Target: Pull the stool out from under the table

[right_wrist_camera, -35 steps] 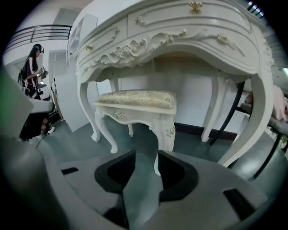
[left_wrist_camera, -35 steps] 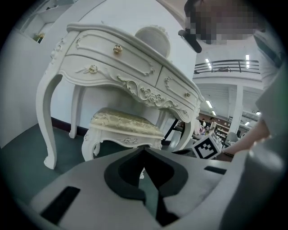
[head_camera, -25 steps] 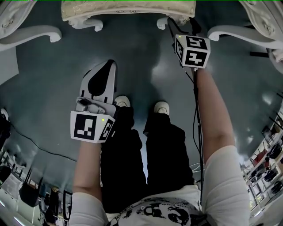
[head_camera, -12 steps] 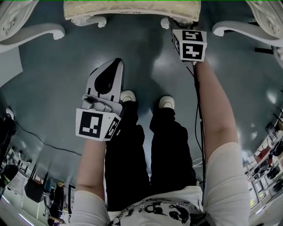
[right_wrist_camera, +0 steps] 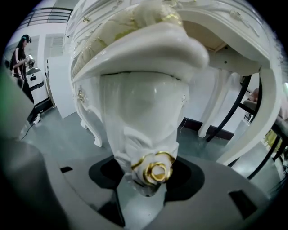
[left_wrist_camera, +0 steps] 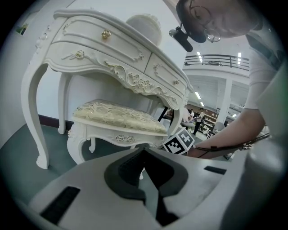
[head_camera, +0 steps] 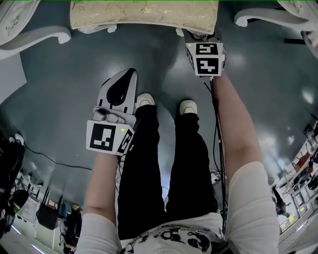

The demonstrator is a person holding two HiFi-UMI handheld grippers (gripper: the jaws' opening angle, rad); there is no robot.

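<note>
since the right gripper (right_wrist_camera: 150,182) is clamped on the stool (left_wrist_camera: 118,117) at 1 front corner post (right_wrist_camera: 139,117), its jaws pressing either side of a gold rosette (right_wrist_camera: 155,170), the pull should probably run low and straight back toward the person's feet. an off-centre hold like this could swing the stool, so a slow, even draw seems wise. the left gripper (head_camera: 126,77) hangs closed and empty, well apart from the stool, above the floor (head_camera: 59,99). the stool sits tucked between the curved legs of the table (left_wrist_camera: 112,54), under its drawers. post and frame are glossy white, rounded and carved, likely slippery under the pads. the cushion (head_camera: 144,14) is pale brocade with a raised pattern. the floor is smooth, dark and reflective, so the legs may slide easily.
</note>
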